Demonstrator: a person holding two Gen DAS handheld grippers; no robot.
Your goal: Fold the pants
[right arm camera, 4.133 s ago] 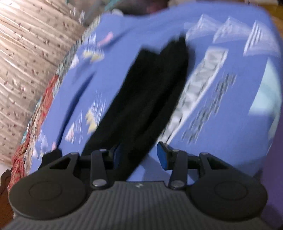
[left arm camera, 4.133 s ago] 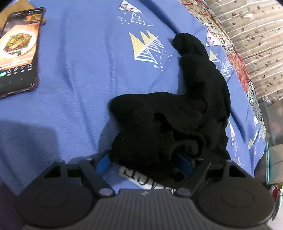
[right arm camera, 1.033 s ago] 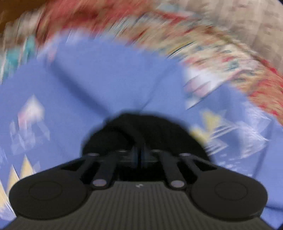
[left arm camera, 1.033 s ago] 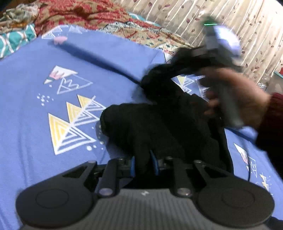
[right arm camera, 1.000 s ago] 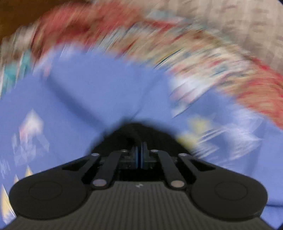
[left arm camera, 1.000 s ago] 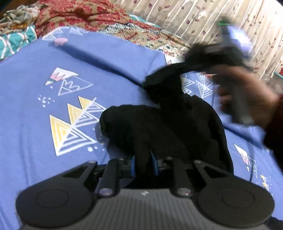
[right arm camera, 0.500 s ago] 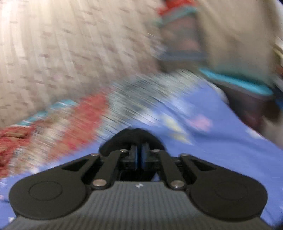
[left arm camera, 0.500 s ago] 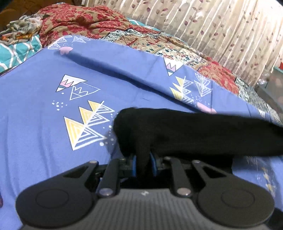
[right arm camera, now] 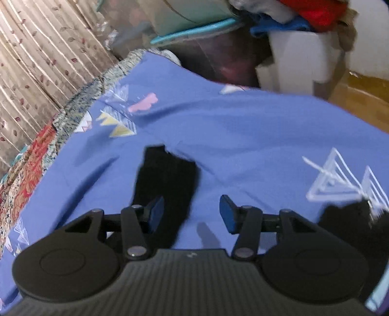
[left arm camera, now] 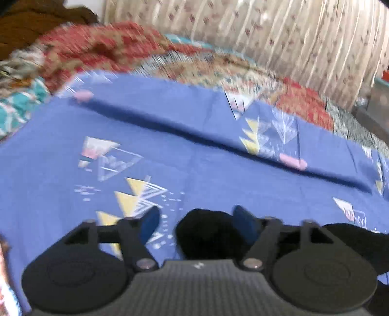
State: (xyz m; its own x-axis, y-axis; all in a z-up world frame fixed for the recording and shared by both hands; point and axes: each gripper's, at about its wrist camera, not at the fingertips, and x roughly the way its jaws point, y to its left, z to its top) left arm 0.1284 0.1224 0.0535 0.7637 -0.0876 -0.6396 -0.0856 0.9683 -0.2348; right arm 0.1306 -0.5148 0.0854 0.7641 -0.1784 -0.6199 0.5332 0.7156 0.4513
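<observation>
While my left gripper (left arm camera: pixel 197 222) and right gripper (right arm camera: pixel 190 211) both stand spread apart, the black pants (right arm camera: pixel 167 177) lie stretched on the blue sheet (right arm camera: pixel 255 136); I read no writing.

A bedroom in a home; a bed spread with a blue sheet (left arm camera: pixel 194 136) printed with triangles; a red patterned quilt (left arm camera: pixel 102 46) bunched behind it; leaf-print curtains (left arm camera: pixel 291 36) along the wall; heaped clothes (right arm camera: pixel 304 12) on a bin beside the bed.
</observation>
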